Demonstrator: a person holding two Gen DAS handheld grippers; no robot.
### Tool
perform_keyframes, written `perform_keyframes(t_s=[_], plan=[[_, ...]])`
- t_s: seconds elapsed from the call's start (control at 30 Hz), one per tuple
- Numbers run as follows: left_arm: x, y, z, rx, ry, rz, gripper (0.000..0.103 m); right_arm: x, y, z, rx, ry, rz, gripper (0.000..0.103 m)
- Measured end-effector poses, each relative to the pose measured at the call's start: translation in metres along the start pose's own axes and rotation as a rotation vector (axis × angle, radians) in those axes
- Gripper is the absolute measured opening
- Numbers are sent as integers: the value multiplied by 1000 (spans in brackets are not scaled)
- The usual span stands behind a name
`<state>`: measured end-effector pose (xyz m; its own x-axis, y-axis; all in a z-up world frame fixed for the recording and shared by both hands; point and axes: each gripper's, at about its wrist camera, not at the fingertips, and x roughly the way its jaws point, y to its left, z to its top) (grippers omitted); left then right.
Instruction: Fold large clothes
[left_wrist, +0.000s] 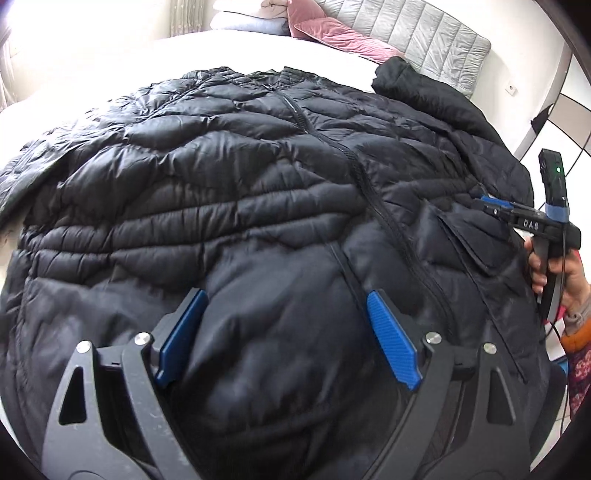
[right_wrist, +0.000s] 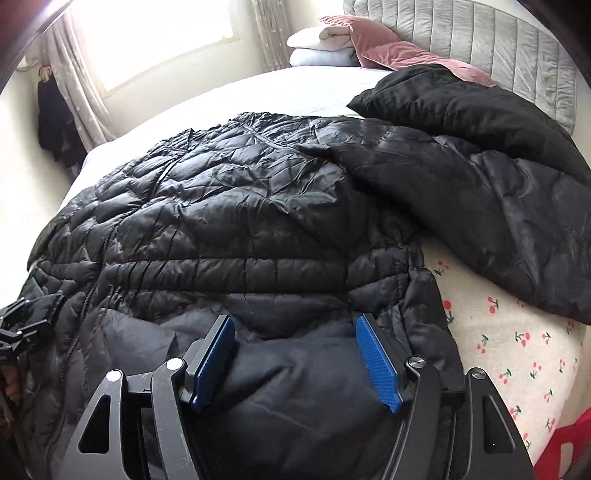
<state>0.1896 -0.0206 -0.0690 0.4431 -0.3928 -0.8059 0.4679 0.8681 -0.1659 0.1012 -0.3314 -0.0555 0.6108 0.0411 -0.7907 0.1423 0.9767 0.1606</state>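
A black quilted puffer jacket (left_wrist: 221, 166) lies front up on the bed, zip closed, hem toward me. My left gripper (left_wrist: 286, 295) hangs over the lower front, left of the zip, jaws wide apart, with padded fabric bulging between the blue pads (left_wrist: 393, 339). My right gripper (right_wrist: 295, 317) stands open low over the jacket (right_wrist: 221, 206) near its right hem corner, cloth rising between its pads too. One sleeve (right_wrist: 480, 166) spreads out to the right toward the headboard. The right gripper (left_wrist: 489, 206) also shows in the left wrist view, a hand (left_wrist: 565, 273) on its handle.
The bed has a white sheet (right_wrist: 258, 92) and a cherry-print cover (right_wrist: 517, 350) at the near right. A pink pillow (right_wrist: 388, 48), folded clothes (right_wrist: 321, 48) and a grey padded headboard (right_wrist: 480, 40) are at the back. Dark clothes (right_wrist: 55, 122) hang by the curtain.
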Motion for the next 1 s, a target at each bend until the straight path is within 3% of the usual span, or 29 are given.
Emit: perform_keyframes(t_s=[0.23, 0.37, 0.53, 0.7, 0.87, 0.9, 0.97, 1.0], plan=[[-38, -3, 1, -25, -2, 1, 88, -53, -60, 4, 192, -12, -108, 79], [-57, -6, 9, -60, 0, -16, 88, -63, -111, -1, 409, 8, -97, 79], [-75, -14, 14, -26, -23, 8, 88, -67, -174, -18, 595, -16, -81, 79], [-76, -18, 17, -22, -20, 18, 88, -57, -221, -36, 762, -76, -67, 79], [-70, -23, 17, -16, 5, 9, 88, -59, -253, -36, 889, -221, -64, 78], [-68, -24, 17, -9, 10, 12, 88, -61, -257, -35, 906, -242, -82, 77], [-65, -27, 18, 14, 21, 21, 88, -65, -265, -33, 960, -284, -126, 62], [-65, -29, 19, 23, 22, 29, 88, -67, -267, -32, 979, -292, -129, 46]])
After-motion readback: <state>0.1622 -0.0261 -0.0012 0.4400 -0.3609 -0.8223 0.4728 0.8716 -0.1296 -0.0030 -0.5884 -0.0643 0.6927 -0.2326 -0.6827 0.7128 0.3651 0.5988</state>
